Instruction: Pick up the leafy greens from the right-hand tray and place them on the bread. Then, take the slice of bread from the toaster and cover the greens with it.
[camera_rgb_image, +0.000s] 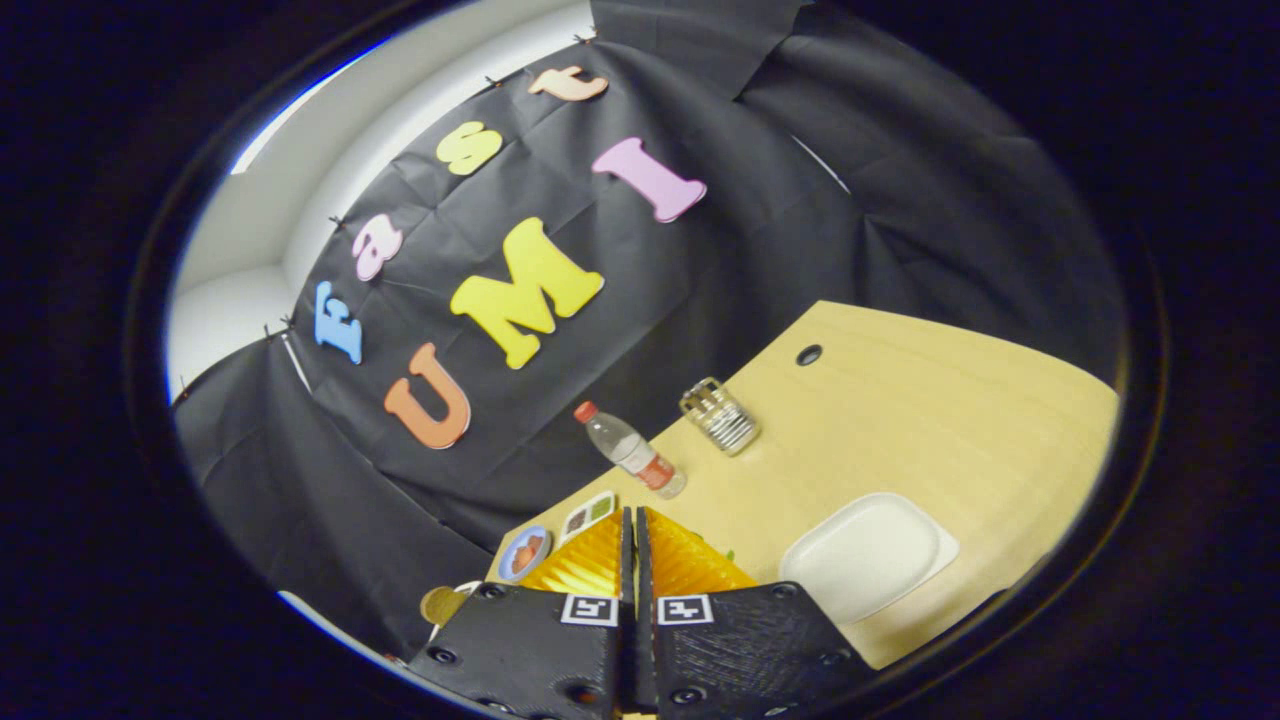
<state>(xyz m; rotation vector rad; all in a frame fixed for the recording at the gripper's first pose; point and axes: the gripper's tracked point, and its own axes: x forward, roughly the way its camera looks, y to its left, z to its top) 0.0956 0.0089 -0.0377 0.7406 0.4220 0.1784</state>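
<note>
Gripper view: tongs (634, 530) closed, empty, beside white tray (868, 555); bottle (632, 449), toaster (720, 415) beyond.

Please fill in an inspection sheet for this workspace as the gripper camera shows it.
Surface: pale wooden table, with a round hole.
Job's things: white tray, looks bare; a green sliver beside the fingers, too small to identify.
Clutter: plastic bottle; wire rack; small blue plate and small white dish with food.
Gripper: gripper, orange fingers closed together, nothing visibly held.
Cables: nothing seen.
Surroundings: black cloth wall.
</note>
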